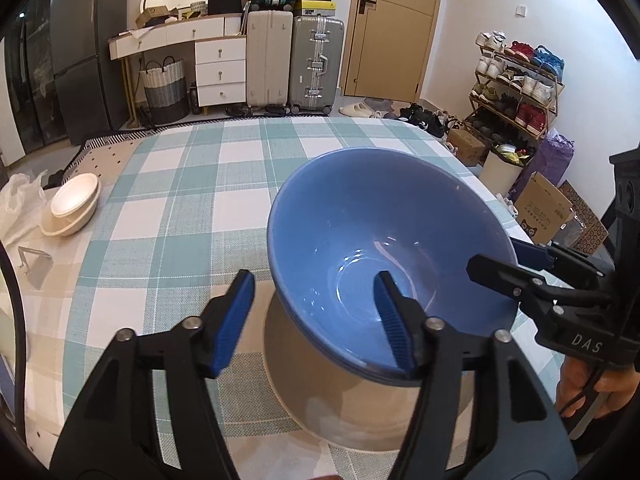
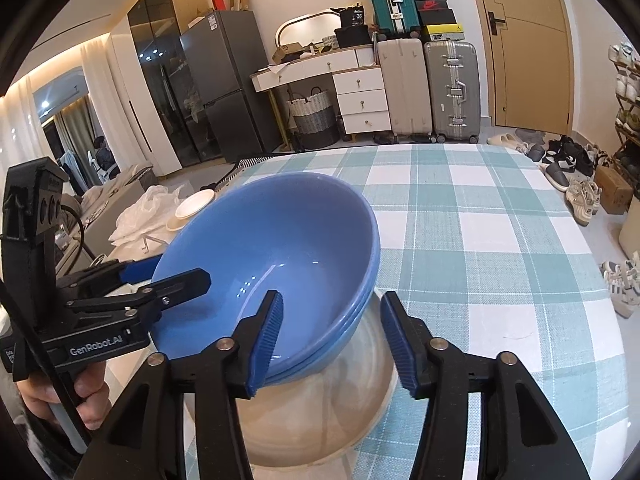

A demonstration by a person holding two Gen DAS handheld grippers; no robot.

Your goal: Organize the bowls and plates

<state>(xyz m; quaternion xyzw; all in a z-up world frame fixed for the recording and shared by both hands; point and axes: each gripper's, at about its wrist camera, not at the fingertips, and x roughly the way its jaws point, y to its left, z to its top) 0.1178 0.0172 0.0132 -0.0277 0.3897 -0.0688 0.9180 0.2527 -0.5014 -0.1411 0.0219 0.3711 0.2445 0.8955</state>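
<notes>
Both claws, left (image 1: 316, 304) marked "GenRobot.AI", right (image 2: 332, 332) "DAS", straddle the blue bowls' (image 1: 384, 224) rim, spread.

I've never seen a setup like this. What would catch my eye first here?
The big blue bowl, the top of a nested blue stack tilted on a pale plate near the front of the checked tablecloth. Two black grippers with blue pads straddle its rim with open jaws: the left gripper on one side, the right gripper opposite. Far left, small cream bowls sit apart.
</notes>
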